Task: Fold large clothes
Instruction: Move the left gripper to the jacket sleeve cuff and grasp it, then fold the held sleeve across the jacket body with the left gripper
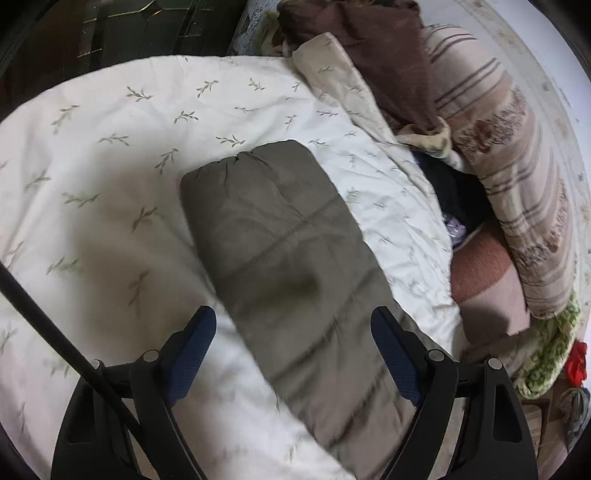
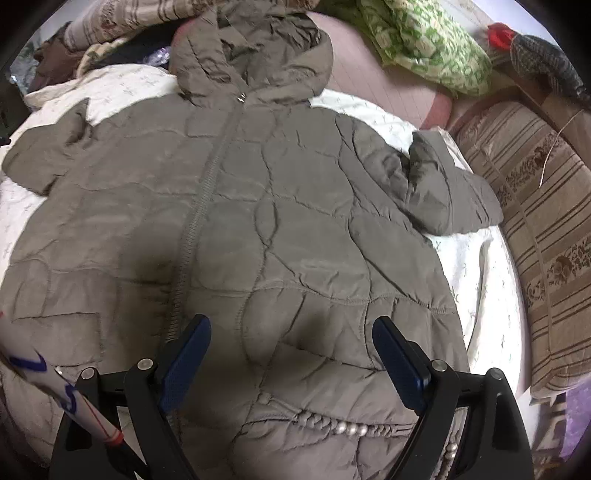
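Observation:
A grey-brown quilted hooded jacket lies spread flat, front up and zipped, on a white leaf-print bedspread. Its hood points to the far side. Its right sleeve is bent inward, and the left sleeve lies out at the left. My right gripper is open and hovers over the jacket's lower front. In the left wrist view one sleeve stretches out across the bedspread. My left gripper is open, with its fingers either side of that sleeve.
Striped pillows and bedding lie piled along the far side of the bed, with a brown cloth. A green patterned blanket and a striped mattress edge lie to the right. A dark floor lies beyond the bed.

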The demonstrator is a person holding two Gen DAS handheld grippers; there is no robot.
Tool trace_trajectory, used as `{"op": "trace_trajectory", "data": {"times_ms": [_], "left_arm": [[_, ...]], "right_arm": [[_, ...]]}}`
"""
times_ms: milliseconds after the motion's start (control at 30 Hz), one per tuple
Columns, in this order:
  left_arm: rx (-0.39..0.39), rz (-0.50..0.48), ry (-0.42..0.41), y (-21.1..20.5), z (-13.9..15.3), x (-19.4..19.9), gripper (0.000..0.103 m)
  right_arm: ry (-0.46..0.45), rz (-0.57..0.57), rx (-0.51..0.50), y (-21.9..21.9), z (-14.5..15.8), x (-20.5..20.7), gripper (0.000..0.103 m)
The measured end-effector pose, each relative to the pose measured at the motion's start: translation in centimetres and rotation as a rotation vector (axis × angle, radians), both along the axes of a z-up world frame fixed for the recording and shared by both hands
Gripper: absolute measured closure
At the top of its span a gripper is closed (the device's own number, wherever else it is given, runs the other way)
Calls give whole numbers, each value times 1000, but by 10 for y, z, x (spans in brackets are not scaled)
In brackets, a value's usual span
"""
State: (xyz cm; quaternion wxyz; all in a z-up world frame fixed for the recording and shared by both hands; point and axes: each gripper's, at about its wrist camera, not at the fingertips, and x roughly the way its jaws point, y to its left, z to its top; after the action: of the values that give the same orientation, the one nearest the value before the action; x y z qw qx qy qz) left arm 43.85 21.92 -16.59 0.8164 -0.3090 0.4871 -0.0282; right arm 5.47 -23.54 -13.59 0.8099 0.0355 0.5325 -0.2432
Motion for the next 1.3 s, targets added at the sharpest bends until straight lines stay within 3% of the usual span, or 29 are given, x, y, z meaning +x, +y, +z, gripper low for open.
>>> {"op": "trace_trajectory", "data": {"times_ms": [67,133,200,300,367,467,633,733,800,900,1033,1133,1300], "left_arm": [[25,0,20,-2,-9,10,19],[57,0,43,-4,-17,17,35],[143,17,67,-7,-17,18,72],[163,14,66,-3,-8,11,87],[177,20,52,1,4,2,91],[212,32,-9,5,40,-23,92],[333,11,-140,-6,114,-76,93],[384,-58,-247,-36,165,-119,94],[405,-152,-327,-75,198,-152,94],[419,-295,-406,-138,224,-193,94],[366,-498,-447,-229,225,-238,96],[345,-629,-453,-303,202,-273,96],[442,-726,-436,-378,154,-318,84]], "right_arm": [[12,-7,3,-2,-5,3,11],[23,-8,0,-3,-9,6,11],[33,-3,-11,-3,-12,7,12],[39,13,-19,-2,-13,9,18],[37,23,-13,-1,-13,8,28],[25,30,-4,-1,-10,3,36],[-19,25,16,-4,1,-16,40],[-50,18,30,-7,7,-28,40],[-77,9,45,-10,12,-40,40],[-112,-6,68,-15,18,-57,40],[-162,-38,94,-24,27,-86,40],[-190,-69,111,-34,33,-108,40],[-225,-128,120,-54,44,-143,40]]}}
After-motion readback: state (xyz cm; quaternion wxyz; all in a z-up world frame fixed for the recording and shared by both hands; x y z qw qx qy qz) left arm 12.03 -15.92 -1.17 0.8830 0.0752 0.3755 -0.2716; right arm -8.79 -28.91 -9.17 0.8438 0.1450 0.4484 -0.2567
